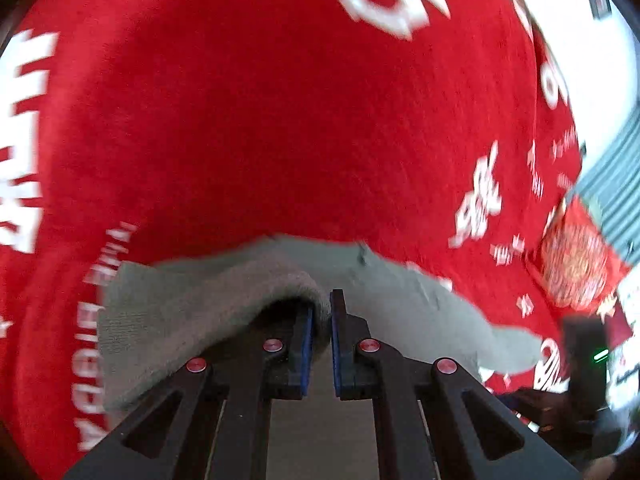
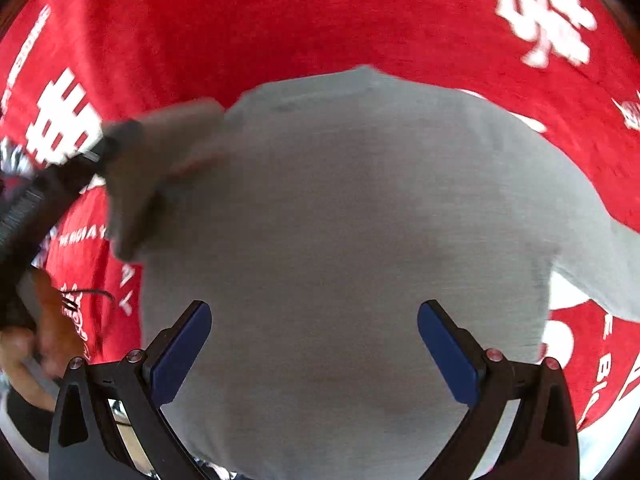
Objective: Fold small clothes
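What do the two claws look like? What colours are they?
Both are black plastic with angular linkage arms. The left claw has blue pads and shiny red round rivets. The right claw has the same blue pads and small reddish and silver rivets. No sleeves or markings show.

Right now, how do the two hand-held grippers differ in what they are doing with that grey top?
The left hand-held gripper is shut, pinching a fold of the grey top; the right hand-held gripper is wide open and grips nothing. The left one has a sleeve edge lifted off the red cloth; the right one points at the top's flat body, and contact cannot be told. Both have black fingers with blue pads.
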